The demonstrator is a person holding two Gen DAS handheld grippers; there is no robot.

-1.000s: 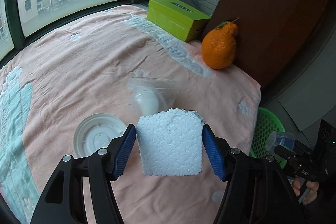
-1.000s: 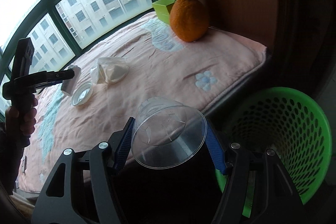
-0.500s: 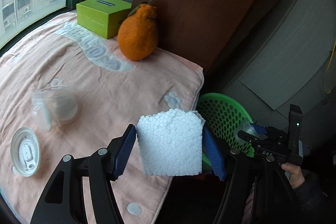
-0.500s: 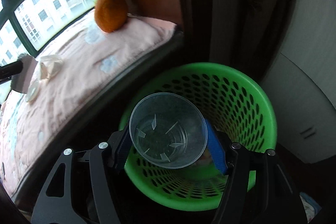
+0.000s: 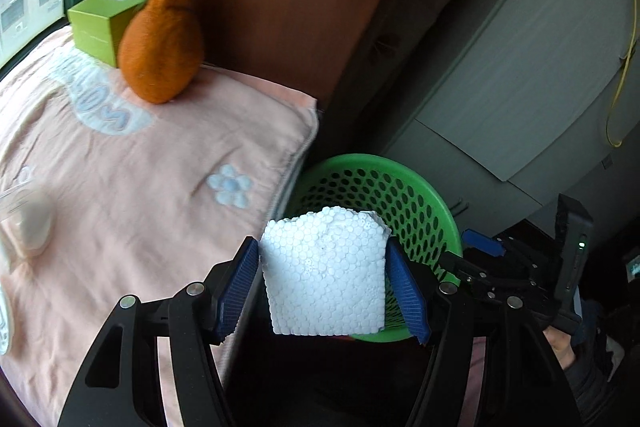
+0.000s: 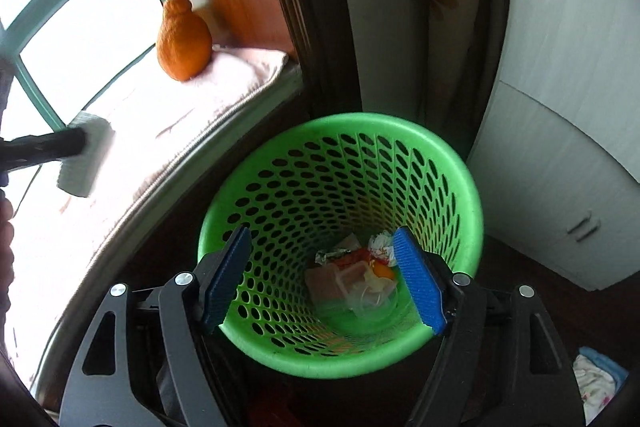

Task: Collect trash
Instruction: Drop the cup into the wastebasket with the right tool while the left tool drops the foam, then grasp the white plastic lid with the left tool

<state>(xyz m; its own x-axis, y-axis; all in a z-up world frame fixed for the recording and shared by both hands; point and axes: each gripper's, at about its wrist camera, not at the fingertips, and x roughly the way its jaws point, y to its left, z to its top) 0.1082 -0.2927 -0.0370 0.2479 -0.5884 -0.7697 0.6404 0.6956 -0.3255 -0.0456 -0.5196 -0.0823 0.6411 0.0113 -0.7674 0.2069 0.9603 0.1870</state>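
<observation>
Your left gripper [image 5: 324, 283] is clamped on the foam chunk [image 5: 324, 273], one blue pad flat on each side face, and the chunk sits out ahead of the tips with the green basket [image 5: 424, 211] right behind it, just past the edge of the pink blanket [image 5: 140, 167]. That foam will weigh next to nothing and it's stiff but crumbly (those beads shed if you squeeze hard), so I'd say the flat-side hold you've got is the right one. No need for more pressure.

Your right gripper [image 6: 324, 279] has just been opening, and there's nothing between its pads now. It hangs over the basket mouth [image 6: 472, 195], and a clear cup [image 6: 372, 301] lies at the bottom among wrappers, straight below the tips.

One thing to watch: foam this light can cling to a rubber pad or drift sideways when let go, so get it properly over the rim first. The lid and clear tub on the blanket, far to the left of your left tips, look like they're next.
</observation>
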